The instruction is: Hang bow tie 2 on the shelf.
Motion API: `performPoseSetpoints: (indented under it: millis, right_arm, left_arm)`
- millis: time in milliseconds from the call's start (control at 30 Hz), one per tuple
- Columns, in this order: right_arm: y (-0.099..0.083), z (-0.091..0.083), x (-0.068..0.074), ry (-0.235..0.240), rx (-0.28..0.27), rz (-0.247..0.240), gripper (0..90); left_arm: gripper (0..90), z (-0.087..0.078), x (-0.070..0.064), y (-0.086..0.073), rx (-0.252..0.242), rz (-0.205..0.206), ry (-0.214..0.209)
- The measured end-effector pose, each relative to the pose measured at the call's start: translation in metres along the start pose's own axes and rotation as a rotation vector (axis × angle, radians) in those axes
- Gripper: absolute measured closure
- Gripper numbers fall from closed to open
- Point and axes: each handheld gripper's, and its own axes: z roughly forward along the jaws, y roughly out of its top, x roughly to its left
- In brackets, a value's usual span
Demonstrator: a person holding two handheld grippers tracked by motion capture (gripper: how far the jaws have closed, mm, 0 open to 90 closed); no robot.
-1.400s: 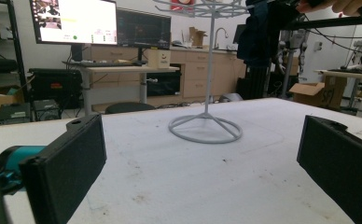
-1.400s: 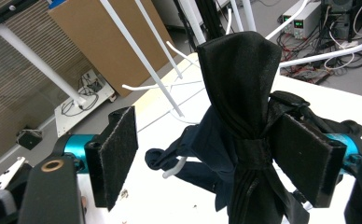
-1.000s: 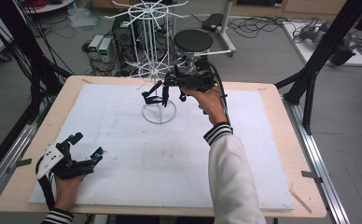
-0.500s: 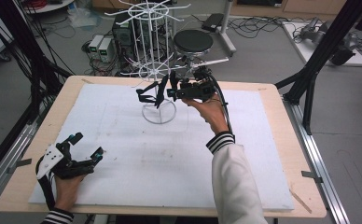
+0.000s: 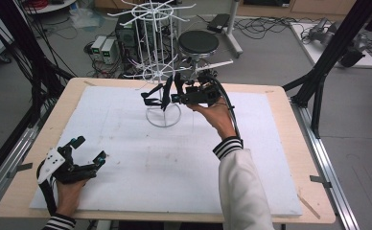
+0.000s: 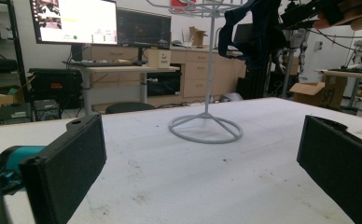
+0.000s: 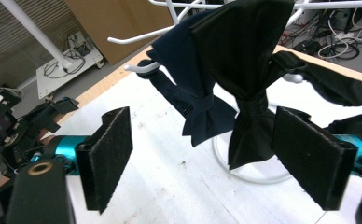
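A white wire rack (image 5: pixel 163 116) stands at the far middle of the white board. Two bow ties hang side by side from its hooks, a navy one (image 7: pixel 193 93) and a black one (image 7: pixel 249 79). My right gripper (image 5: pixel 177 91) is raised level with them and open. In the right gripper view the ties hang just ahead of my right gripper (image 7: pixel 209 156), between the lines of its jaws and apart from both pads. My left gripper (image 5: pixel 89 148) rests open at the board's near left corner and holds nothing. The left gripper view faces the rack (image 6: pixel 205 128) with the ties (image 6: pixel 237 28) high on it.
The white board (image 5: pixel 270 158) covers most of the wooden table (image 5: pixel 289 115). Black frame posts (image 5: pixel 318 86) stand at both sides. A round black stool (image 5: pixel 198 42), boxes and cables sit on the floor behind the table.
The right gripper has shifted only slightly beside the rack. Both bow ties stay on their hooks. The left gripper has not moved.
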Motion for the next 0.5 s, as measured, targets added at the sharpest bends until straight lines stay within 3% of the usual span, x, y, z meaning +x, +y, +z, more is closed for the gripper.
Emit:
performPoseSetpoints:
  millis: [167, 267, 500]
  right_arm:
    - [-0.009, -0.006, 0.005, -0.003, -0.026, -0.013, 16.9]
    - [-0.018, -0.012, 0.004, -0.031, -0.019, -0.017, 12.1]
    - [-0.047, -0.032, 0.004, -0.058, -0.084, -0.029, 10.6]
  left_arm:
    - [1.7, 0.0, 0.0, 0.0, 0.001, -0.003, 0.001]
    - [1.7, 0.0, 0.0, 0.0, 0.003, -0.001, 0.002]
    - [1.7, 0.0, -0.001, 0.0, 0.004, 0.005, 0.001]
